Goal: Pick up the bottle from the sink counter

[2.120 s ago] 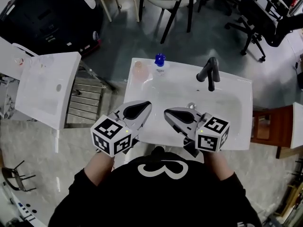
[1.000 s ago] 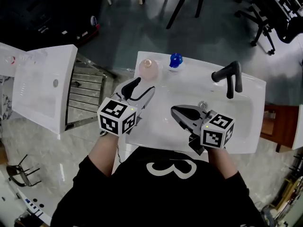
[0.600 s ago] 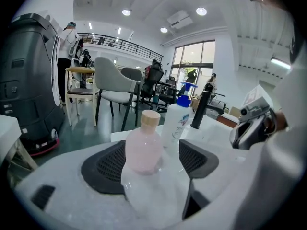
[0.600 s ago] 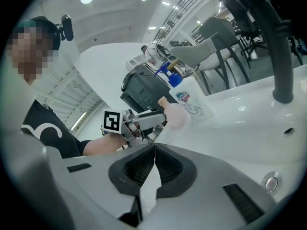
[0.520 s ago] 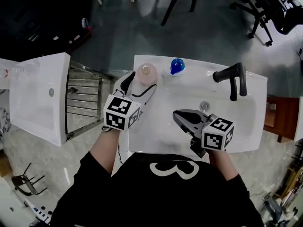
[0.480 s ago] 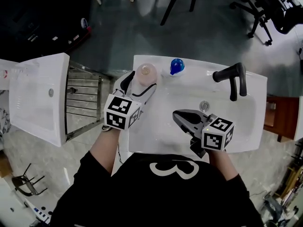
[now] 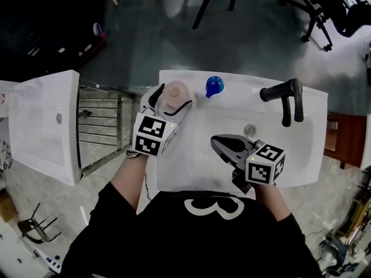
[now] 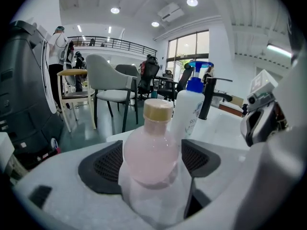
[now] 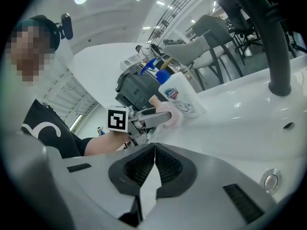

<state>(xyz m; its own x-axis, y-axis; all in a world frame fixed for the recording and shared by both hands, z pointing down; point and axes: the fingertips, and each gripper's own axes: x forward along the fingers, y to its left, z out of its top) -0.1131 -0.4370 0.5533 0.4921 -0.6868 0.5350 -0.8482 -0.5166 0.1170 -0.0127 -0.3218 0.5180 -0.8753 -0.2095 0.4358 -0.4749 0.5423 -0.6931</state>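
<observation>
Left tongs (image 7: 170,98), just opening, stand wide around the pink bottle (image 8: 152,150) — right tongs (image 9: 154,147) closed, empty; pump bottle (image 8: 189,111) label illegible.

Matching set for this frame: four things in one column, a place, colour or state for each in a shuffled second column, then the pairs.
1. pink bottle
2. pump bottle
3. faucet
4. right gripper

A. black, at the far edge of the sink
B. jaws shut, nothing between them
C. between the open jaws of the left gripper
D. blue top, white body

Pairs: 1-C, 2-D, 3-A, 4-B.

The left gripper's jaws have just been opening, with the pink bottle between them.
</observation>
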